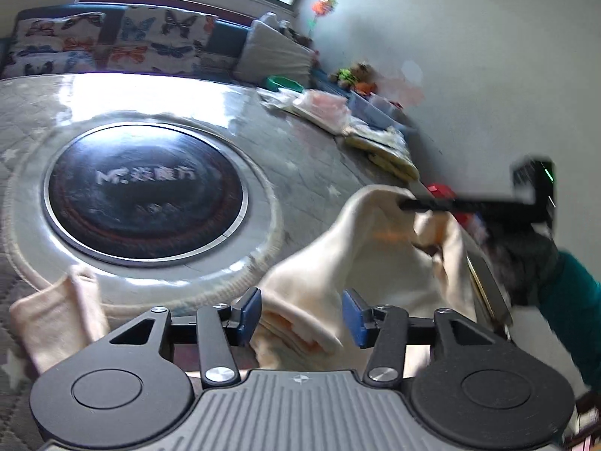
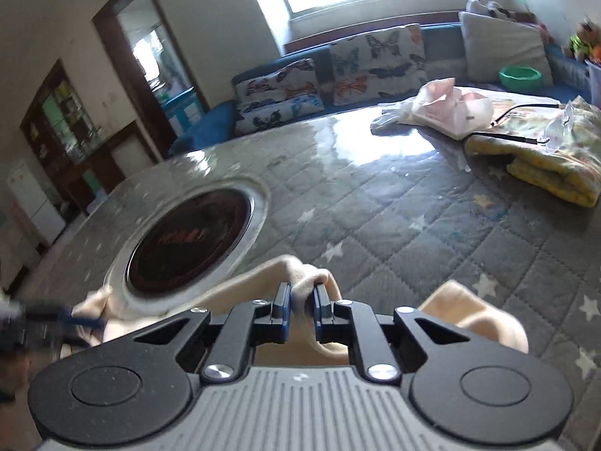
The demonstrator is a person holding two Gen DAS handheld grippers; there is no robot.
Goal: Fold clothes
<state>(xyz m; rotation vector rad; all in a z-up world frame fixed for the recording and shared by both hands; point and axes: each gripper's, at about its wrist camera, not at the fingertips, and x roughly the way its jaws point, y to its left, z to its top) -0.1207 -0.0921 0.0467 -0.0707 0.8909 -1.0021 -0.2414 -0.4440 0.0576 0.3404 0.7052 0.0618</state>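
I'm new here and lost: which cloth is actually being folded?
Find the round black hob sunk in the quilted table. Just in front lies the cream garment, plain and pinched by the right tool, unlike the yellow patterned blanket far right.

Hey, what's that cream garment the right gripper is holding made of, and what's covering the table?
The cream garment looks like soft matte knit, maybe cotton or fleece: it bunches thickly in the right gripper. The table cover appears to be gray quilted fabric with stars under clear glossy plastic, judging by the window glare.
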